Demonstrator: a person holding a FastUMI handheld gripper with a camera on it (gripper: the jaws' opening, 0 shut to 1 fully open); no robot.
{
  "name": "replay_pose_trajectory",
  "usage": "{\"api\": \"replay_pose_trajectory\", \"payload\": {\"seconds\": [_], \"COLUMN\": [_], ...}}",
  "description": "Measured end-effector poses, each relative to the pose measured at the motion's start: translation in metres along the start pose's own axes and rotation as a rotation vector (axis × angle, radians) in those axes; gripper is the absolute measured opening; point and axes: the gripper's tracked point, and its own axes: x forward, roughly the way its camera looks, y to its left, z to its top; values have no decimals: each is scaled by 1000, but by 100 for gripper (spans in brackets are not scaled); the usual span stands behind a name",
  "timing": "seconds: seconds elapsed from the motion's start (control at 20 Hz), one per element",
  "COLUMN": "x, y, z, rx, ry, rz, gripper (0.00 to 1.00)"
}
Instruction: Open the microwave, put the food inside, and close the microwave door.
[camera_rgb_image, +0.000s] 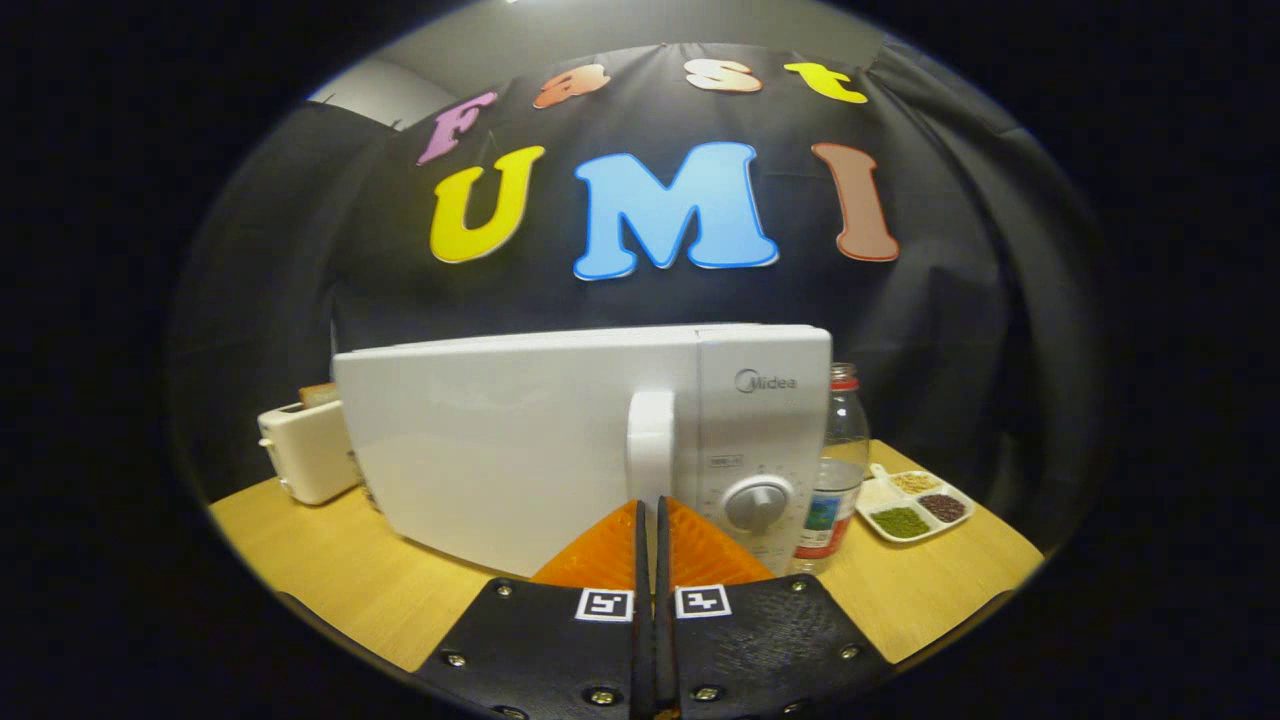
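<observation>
While our claw (648, 512) hangs with its fingers pressed together on nothing, we see the white boxy microwave (585, 440) just ahead on the wooden table (330, 570), door closed, its upright white handle (650, 450) beyond the fingertips, a clear plastic bottle (838, 470) beside it.

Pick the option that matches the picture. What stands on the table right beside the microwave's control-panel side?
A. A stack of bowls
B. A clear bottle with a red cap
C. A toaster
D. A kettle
B: the clear bottle with a red cap stands right next to the microwave's dial side, with a divided dish beyond it, while the gripper, fingers together, points at the door handle.
</observation>
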Motion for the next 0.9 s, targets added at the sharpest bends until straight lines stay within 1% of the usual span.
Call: {"api": "replay_pose_trajectory", "payload": {"seconds": [0.05, 0.1, 0.15, 0.3, 0.5, 0.55, 0.6, 0.65, 0.7, 0.8, 0.85, 0.9], "x": [-5, -9, -10, -17, -16, -16, -12, -9, -6, -1, 9, 16], "y": [-9, -17, -12, -40, -51, -48, -33, -19, -13, -35, -35, -18], "z": [1, 7, 7, 32, 26, 26, 25, 20, 19, 26, 24, 21], "rx": [-58, -108, -117, -109, -138, -115, -73, -49, -61, -107, -103, -65], "ry": [-14, -34, -27, -83, -64, -65, -54, -40, -33, -59, -48, -29], "rz": [-57, -96, -107, -241, -283, -261, -189, -126, -109, -201, -201, -118], "gripper": [2, 2, 2, 1, 1, 1, 1, 10, 28, 58, 59, 60]}}
